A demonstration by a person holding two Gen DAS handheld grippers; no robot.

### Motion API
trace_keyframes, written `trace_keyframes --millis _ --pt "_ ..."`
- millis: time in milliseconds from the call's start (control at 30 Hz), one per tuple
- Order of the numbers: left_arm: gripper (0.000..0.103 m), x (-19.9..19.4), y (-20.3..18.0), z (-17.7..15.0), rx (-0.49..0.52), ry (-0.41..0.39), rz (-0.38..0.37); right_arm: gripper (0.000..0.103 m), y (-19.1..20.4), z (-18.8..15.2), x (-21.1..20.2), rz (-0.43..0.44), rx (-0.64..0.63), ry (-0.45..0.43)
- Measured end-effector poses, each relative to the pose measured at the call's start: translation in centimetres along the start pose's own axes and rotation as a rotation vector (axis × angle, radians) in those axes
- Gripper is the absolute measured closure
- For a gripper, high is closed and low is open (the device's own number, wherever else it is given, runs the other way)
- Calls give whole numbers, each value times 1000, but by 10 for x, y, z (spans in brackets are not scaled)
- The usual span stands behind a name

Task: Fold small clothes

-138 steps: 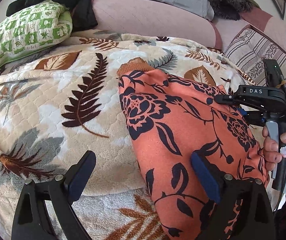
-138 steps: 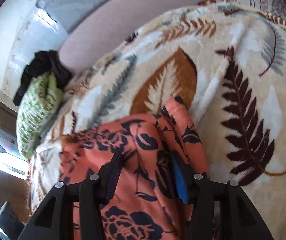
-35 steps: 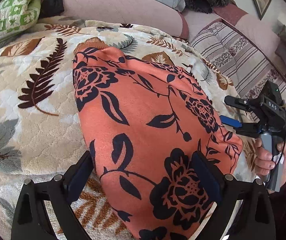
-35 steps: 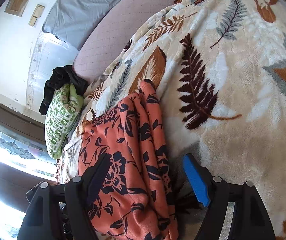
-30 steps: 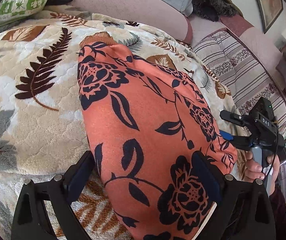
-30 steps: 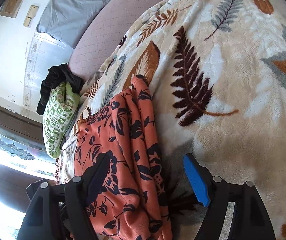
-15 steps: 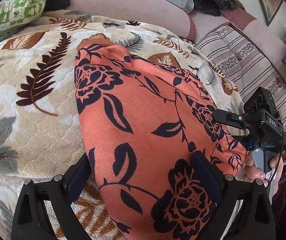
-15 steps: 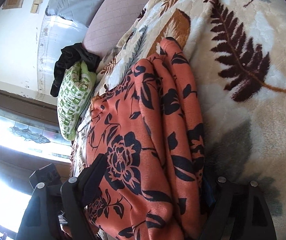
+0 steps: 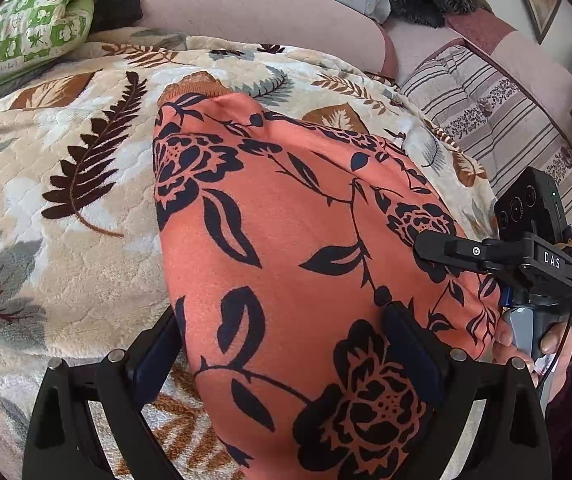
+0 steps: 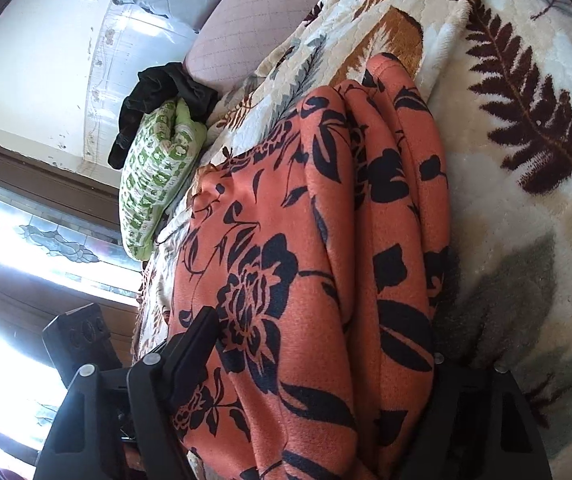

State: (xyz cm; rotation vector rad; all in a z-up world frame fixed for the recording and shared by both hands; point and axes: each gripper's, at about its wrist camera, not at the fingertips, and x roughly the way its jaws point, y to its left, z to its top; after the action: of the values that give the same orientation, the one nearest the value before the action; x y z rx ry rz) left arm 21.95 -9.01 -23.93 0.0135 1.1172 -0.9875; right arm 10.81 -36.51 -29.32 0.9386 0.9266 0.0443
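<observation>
So the orange garment (image 9: 286, 248) with the dark floral print is lying on the leaf-patterned blanket (image 9: 65, 200) on the bed, running from near the grippers up toward the pink bolster (image 9: 253, 12) at the far end. It looks folded lengthwise: in the right wrist view you can see layers stacked along its right edge (image 10: 406, 208).

Left gripper (image 9: 286, 352) has its fingers spread wide, one on each side of the near end of the garment, with the cloth bulging up between them, so released, not pinching anything. The right gripper (image 10: 322, 364) is much the same: fingers apart, the left one (image 10: 193, 344) resting against the fabric and the other mostly hidden behind the cloth edge. From the left wrist view, the right gripper (image 9: 498, 256) sits at the garment's right edge with a hand (image 9: 534, 340) on the handle.

Green-and-white pillow (image 9: 25, 28) and some black clothing (image 10: 157, 96) sit up by the bolster, well apart from the garment
</observation>
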Motion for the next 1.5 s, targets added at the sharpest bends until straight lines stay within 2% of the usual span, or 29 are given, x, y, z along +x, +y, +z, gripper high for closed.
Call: trace_keyframes --millis 133,333,600,1000,1100,1300,1500 --pt "6 1 0 1 -5 -3 4 30 6 -1 -1 -3 -20 -24" --pt "7 -2 -2 1 -6 -24 14 31 21 -2 -2 2 -83 -54" --pt "11 -4 -4 0 22 -47 32 35 19 -3 9 -78 -107 -16" --pt "32 -14 -3 -1 15 -81 61 51 51 -11 4 -186 -238 -95" --pt "35 -21 -1 -1 8 -93 73 53 65 -14 3 -216 -289 -116" --pt "36 -46 7 -1 -13 -153 123 57 95 -25 9 -223 -381 -124" --pt "37 -79 22 -1 -58 -213 137 58 124 -35 16 -194 -420 -129"
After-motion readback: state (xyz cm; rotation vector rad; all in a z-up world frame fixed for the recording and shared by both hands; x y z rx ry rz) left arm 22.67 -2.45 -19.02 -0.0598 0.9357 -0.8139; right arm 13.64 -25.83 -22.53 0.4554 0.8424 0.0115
